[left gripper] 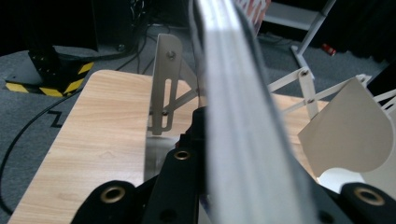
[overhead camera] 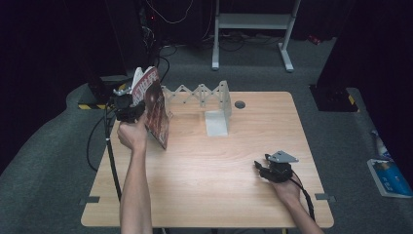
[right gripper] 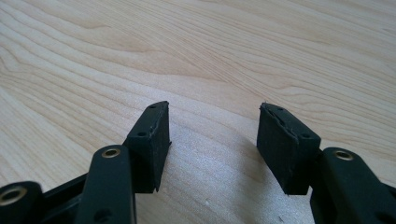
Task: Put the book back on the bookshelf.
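The counter point(overhead camera: 209, 175) is pale wood with a wavy grain, and the folding rack point(overhead camera: 199, 95) on it is off-white. The magazine point(overhead camera: 155, 105) has a dark red-brown cover with white lettering and a grey-white page edge. Both the left tongs point(overhead camera: 127, 108) and right tongs point(overhead camera: 258, 168) are black, and a yellow-and-black striped strip point(left gripper: 51, 86) lies on the grey floor point(overhead camera: 44, 161).
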### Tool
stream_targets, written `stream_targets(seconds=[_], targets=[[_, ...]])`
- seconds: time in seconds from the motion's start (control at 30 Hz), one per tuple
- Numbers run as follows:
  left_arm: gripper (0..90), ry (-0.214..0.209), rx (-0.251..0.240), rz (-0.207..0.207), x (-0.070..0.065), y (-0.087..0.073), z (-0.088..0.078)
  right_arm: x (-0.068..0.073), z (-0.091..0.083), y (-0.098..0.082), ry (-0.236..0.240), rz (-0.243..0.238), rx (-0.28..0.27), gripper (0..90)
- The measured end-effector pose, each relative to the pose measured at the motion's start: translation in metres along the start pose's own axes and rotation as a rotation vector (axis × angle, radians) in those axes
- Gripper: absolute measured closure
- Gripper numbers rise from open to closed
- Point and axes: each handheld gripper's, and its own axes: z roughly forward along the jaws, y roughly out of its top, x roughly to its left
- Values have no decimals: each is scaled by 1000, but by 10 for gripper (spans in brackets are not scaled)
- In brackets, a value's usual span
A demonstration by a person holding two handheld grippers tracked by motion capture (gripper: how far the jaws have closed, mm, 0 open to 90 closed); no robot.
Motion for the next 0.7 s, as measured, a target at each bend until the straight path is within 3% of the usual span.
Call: stream_targets(seconds=[0.17,0.47,0.7], targets=[[779,31,39,40,5,0,0,0,0,0,0,1,-1,442],[760,28,62,36,13,-1,-1,0,0,0,0,4,-1,441],[731,50,83,64,14,-1,-2,0,0,0,1,5,-1,441]])
